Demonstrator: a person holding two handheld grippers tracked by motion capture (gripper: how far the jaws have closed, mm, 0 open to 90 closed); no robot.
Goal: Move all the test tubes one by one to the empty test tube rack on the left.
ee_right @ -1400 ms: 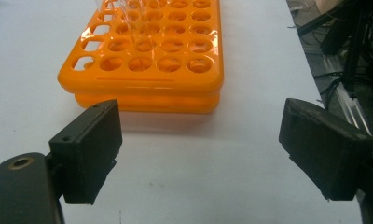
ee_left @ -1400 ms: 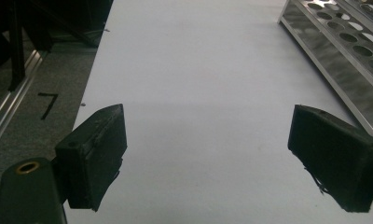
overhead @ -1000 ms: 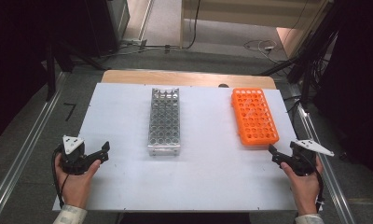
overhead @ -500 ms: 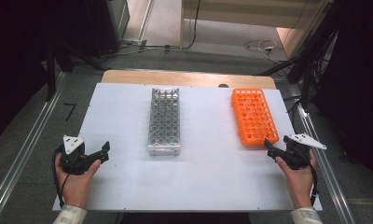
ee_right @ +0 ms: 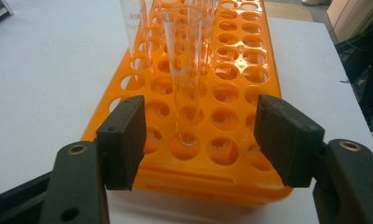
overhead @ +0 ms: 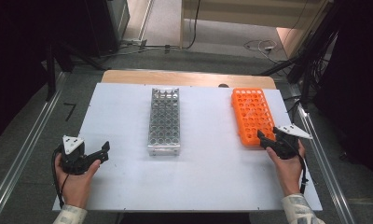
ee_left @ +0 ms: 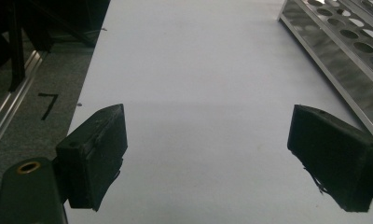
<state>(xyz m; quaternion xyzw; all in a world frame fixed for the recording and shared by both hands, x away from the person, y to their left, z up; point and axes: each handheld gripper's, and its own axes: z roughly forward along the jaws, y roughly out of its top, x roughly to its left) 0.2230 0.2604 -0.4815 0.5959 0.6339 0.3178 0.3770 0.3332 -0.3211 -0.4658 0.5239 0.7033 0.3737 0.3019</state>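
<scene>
Right tongs (ee_right: pixel 198 140), closing but still released around the clear glass test tube (ee_right: pixel 183 79) in the orange plastic rack (overhead: pixel 252 114) at worktop (overhead: pixel 208 177) 3 o'clock, risk knocking it or dragging the rack; left tongs (ee_left: pixel 208 158) gape wide, empty.

A white table (overhead: pixel 208 182) bears a metal rack (overhead: pixel 164 120) and an orange rack (overhead: pixel 252 109), well apart.

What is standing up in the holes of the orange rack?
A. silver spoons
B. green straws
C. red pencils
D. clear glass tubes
D: in the right gripper view, clear glass tubes stand upright in holes of the orange rack, the nearest one just beyond the right gripper, whose jaws stand apart with nothing pressed between them.
</scene>
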